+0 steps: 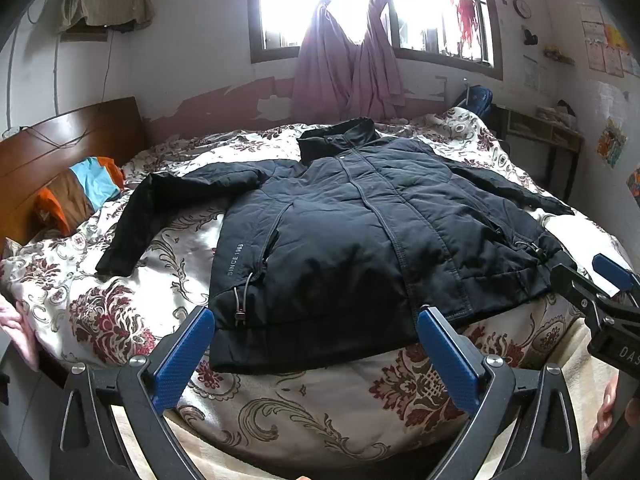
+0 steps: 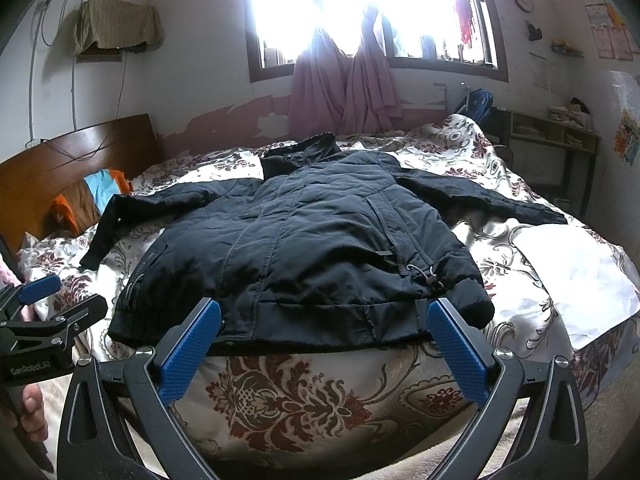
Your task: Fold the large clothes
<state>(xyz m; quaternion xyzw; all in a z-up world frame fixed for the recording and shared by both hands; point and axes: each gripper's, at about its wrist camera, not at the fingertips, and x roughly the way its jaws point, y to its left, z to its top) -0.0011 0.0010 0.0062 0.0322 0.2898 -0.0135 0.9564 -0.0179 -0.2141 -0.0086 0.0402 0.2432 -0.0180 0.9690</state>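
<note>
Black and padded, the jacket [image 1: 360, 232] lies front-up and spread flat on the floral bedspread [image 1: 120, 312], collar toward the window [image 1: 372, 8], both sleeves stretched out to the sides, hem nearest the cameras. Both grippers hover just short of that hem, side by side. The left gripper [image 1: 316, 344] has its blue pads spread wide with nothing between them, and the right gripper [image 2: 324, 340] is likewise parted and holding nothing. Around the jacket: a wooden headboard [image 1: 68, 140] with a striped orange, brown and blue pillow [image 1: 80, 192] to the left, pink curtains [image 1: 348, 76] knotted at the window behind, a desk [image 1: 544, 132] at the far right. Nothing lies on top of the jacket.
</note>
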